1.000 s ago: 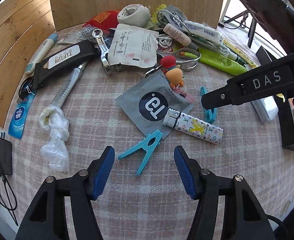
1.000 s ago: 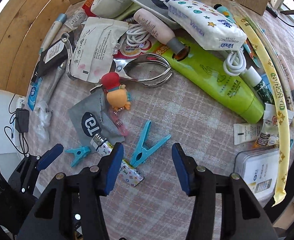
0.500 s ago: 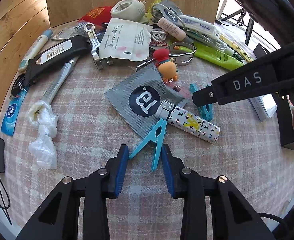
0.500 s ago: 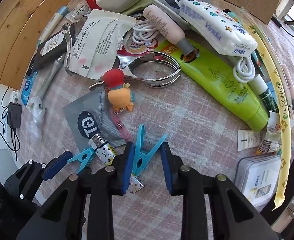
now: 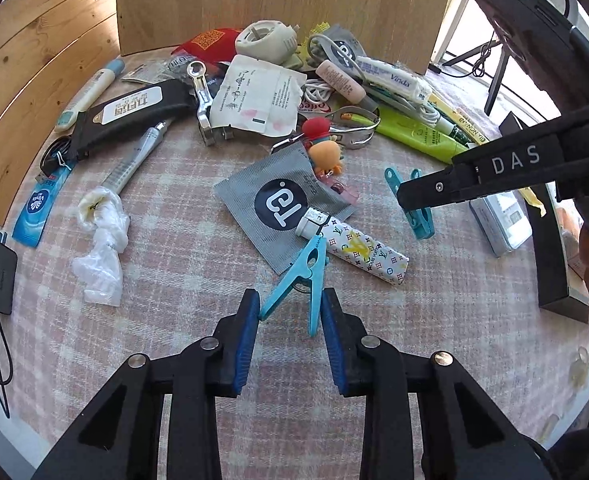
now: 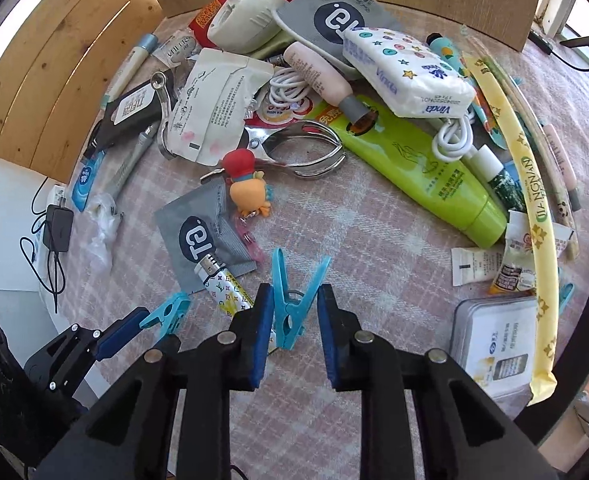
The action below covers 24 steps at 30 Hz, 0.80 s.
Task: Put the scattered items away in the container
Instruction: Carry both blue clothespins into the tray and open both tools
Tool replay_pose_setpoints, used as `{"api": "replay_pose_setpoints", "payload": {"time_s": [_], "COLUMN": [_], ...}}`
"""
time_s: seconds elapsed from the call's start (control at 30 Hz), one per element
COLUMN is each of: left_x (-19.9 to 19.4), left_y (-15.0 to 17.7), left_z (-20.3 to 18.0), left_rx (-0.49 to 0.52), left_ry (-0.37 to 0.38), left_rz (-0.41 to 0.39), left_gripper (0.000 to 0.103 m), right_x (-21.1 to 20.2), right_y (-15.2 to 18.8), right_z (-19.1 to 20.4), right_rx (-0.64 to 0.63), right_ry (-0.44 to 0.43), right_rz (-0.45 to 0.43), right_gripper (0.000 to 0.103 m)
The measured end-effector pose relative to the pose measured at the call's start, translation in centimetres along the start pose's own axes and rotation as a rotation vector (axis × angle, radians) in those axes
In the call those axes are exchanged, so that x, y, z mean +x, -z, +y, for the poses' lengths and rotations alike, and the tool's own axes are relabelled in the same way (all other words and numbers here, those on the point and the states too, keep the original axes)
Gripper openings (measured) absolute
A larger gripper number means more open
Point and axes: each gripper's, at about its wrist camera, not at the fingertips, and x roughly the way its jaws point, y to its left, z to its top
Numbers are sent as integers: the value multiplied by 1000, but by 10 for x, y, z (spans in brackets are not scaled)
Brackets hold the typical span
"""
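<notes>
My left gripper (image 5: pixel 290 300) is shut on a light blue clothes peg (image 5: pixel 312 264), whose two legs press against the blue pads just above the pink checked cloth (image 5: pixel 198 240). My right gripper (image 6: pixel 296 296) has a second light blue peg (image 6: pixel 288 320) between its pads. Its jaws are closing on it, and the peg's spread legs touch both pads. In the left wrist view the right gripper's black finger (image 5: pixel 494 176) crosses in from the right with its peg (image 5: pixel 418 216) under it. The left gripper's pad (image 6: pixel 122 332) and peg (image 6: pixel 166 312) show low left in the right wrist view.
A grey sachet (image 5: pixel 282 204), a patterned lighter (image 5: pixel 358 252) and an orange toy figure (image 5: pixel 326 156) lie just beyond the pegs. Farther back is a heap with a green tube (image 6: pixel 422 168), a tissue pack (image 6: pixel 406 76) and a metal clip (image 6: pixel 306 152). A white tin (image 6: pixel 494 344) sits right.
Both grippers went from wide open around the pegs to closed on them. Each peg has since lifted a little off the cloth with its gripper.
</notes>
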Motion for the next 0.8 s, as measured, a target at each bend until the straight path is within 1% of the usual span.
{"api": "replay_pose_setpoints", "payload": {"time_s": [0.1, 0.2, 0.23, 0.27, 0.33, 0.4, 0.47, 0.63, 0.8], "left_x": [-13, -26, -32, -37, -39, -42, -46, -43, -32], "left_y": [-6, -20, -23, -27, -47, -60, -71, -97, -114], "left_z": [-7, -24, -33, -44, -66, -90, -118, -192, -269], "left_rx": [-2, 26, 44, 63, 96, 125, 156, 239, 322], "left_ry": [11, 34, 39, 45, 71, 103, 138, 217, 281], "left_rz": [-21, -51, -62, -72, -91, -107, -120, -131, -122], "left_gripper": [29, 30, 30, 30, 30, 30, 30, 30, 30], "right_x": [-25, -55, -65, -74, -92, -107, -121, -166, -202], "right_y": [5, 10, 13, 7, 12, 17, 25, 56, 92], "right_z": [-11, -29, -38, -43, -61, -80, -110, -192, -272], "right_rx": [5, 13, 18, 28, 54, 88, 126, 240, 378], "right_ry": [-31, -30, -28, -24, -15, -1, 23, 98, 167], "right_rz": [-34, -82, -96, -111, -141, -174, -205, -279, -315], "right_gripper": [22, 22, 22, 22, 22, 22, 22, 22, 22]}}
